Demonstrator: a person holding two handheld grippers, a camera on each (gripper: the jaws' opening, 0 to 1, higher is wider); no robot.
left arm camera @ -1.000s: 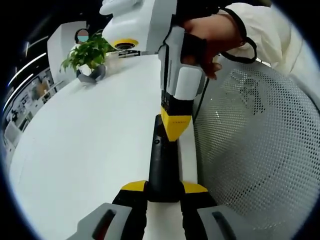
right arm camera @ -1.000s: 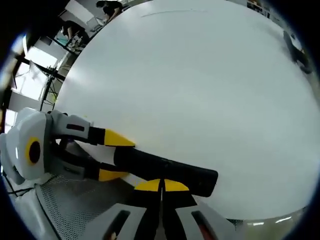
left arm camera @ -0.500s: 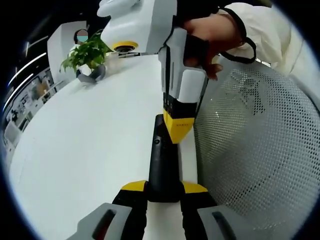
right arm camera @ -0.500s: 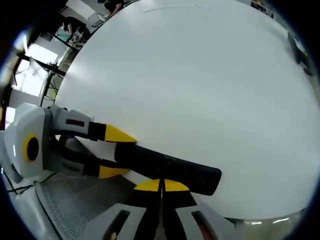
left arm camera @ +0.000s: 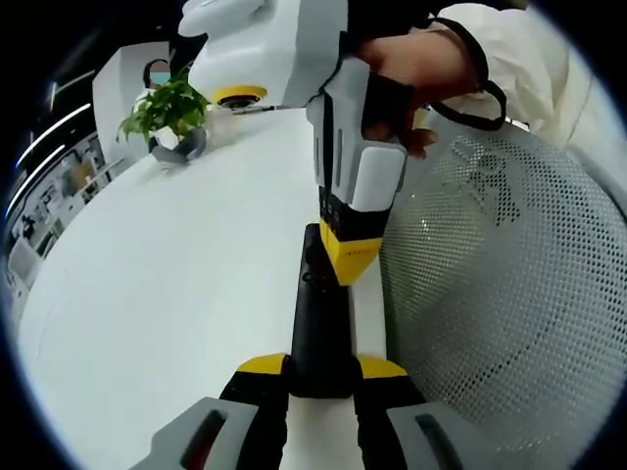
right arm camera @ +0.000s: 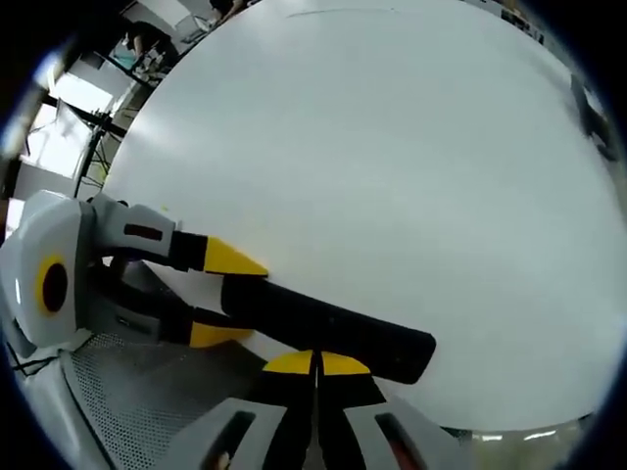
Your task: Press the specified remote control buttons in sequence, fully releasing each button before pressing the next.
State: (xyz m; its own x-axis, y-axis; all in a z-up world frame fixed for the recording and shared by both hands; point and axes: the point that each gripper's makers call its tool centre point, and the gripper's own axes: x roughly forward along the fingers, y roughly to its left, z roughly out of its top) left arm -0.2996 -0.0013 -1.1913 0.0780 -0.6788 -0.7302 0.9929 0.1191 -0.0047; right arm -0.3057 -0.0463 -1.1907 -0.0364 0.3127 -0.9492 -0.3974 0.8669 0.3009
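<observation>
Left hand-held gripper (left arm camera: 320, 377) clamped on the near end of a black remote (left arm camera: 319, 323), which extends forward over the edge of the white desk (left arm camera: 167, 284). Right hand-held gripper (left arm camera: 349, 262), jaws together, yellow tips resting on the far part of the remote, held from above by a hand (left arm camera: 411, 69). In the right gripper view, its closed tips (right arm camera: 315, 364) sit against the remote (right arm camera: 328, 328), with the left hand-held gripper (right arm camera: 220, 294) gripping the other end. A potted plant (left arm camera: 171, 113) stands far back; a white mesh chair (left arm camera: 500, 284) lies beside the desk

One remote control (left arm camera: 319, 323), two tongs (left arm camera: 321, 370) (right arm camera: 315, 364), one potted plant (left arm camera: 172, 116).
</observation>
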